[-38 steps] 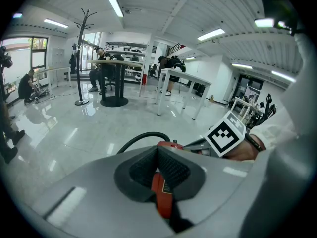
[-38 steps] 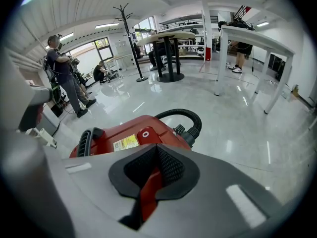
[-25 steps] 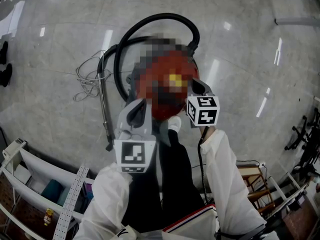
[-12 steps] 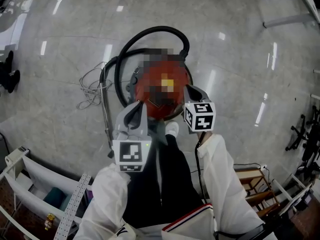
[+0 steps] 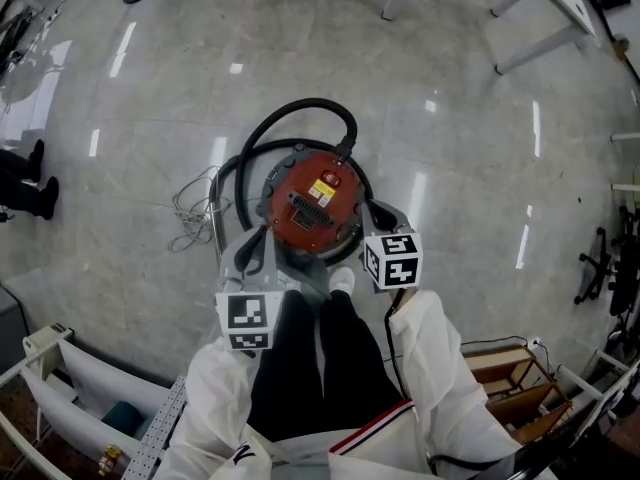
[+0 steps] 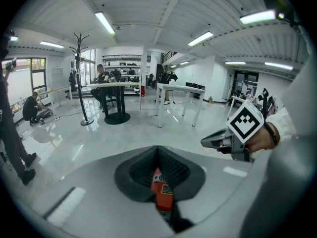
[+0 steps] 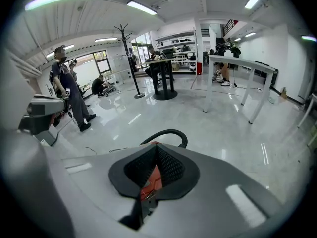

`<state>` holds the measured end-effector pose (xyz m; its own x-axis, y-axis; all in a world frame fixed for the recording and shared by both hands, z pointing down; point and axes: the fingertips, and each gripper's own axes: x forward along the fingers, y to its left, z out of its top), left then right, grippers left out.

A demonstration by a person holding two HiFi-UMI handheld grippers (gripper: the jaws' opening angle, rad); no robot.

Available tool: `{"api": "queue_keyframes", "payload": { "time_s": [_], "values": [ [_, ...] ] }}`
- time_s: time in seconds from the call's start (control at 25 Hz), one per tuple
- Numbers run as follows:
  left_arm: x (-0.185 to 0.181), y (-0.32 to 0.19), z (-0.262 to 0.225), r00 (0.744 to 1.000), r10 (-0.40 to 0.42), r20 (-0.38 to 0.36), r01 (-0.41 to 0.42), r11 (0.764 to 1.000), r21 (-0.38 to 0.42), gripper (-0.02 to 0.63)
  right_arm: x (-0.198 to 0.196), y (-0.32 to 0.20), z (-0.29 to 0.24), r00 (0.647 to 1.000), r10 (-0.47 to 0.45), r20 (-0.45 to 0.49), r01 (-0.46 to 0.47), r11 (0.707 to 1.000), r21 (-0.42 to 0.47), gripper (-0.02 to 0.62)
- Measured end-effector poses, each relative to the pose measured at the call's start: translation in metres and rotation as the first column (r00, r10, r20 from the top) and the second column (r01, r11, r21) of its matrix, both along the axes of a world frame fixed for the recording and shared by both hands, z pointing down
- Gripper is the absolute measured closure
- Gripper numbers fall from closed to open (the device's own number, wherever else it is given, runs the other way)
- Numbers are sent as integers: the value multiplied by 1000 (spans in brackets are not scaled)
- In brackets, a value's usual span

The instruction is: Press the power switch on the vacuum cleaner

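Note:
A round red vacuum cleaner point(image 5: 313, 206) stands on the grey floor, with its black hose point(image 5: 300, 108) looped behind it and a metal wand point(image 5: 215, 223) on its left. My left gripper point(image 5: 262, 251) hangs just over the near-left rim, jaws together and holding nothing. My right gripper point(image 5: 378, 211) is at the vacuum's right edge, also shut and empty. In the left gripper view the left gripper point(image 6: 158, 150) points out across the room, and a strip of the red vacuum cleaner point(image 6: 161, 190) shows behind the tips. The right gripper point(image 7: 157, 148) shows the same red body point(image 7: 151, 180) and the hose point(image 7: 166, 133).
A loose grey cord point(image 5: 190, 208) lies left of the wand. My white shoe point(image 5: 341, 280) is next to the vacuum. White table legs point(image 5: 540, 28) stand far right, a shelf rack point(image 5: 60, 388) near left, a wooden frame point(image 5: 500, 368) near right. A person point(image 7: 69, 90) stands at left.
The head view has risen, so the vacuum looks smaller and farther. Both grippers have drawn back from its top towards its near edge. Their jaws stay together.

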<state>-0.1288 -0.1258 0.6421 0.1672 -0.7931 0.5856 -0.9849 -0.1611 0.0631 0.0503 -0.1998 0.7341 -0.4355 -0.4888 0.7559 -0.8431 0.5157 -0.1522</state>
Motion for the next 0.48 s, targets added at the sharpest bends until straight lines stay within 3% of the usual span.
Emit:
{"api": "queue_keyframes", "payload": {
  "time_s": [0.48],
  "values": [
    [-10, 0, -75, 999, -17, 35, 14, 998, 69, 606, 17, 7, -96, 999, 13, 29, -15, 997, 79, 594]
  ]
}}
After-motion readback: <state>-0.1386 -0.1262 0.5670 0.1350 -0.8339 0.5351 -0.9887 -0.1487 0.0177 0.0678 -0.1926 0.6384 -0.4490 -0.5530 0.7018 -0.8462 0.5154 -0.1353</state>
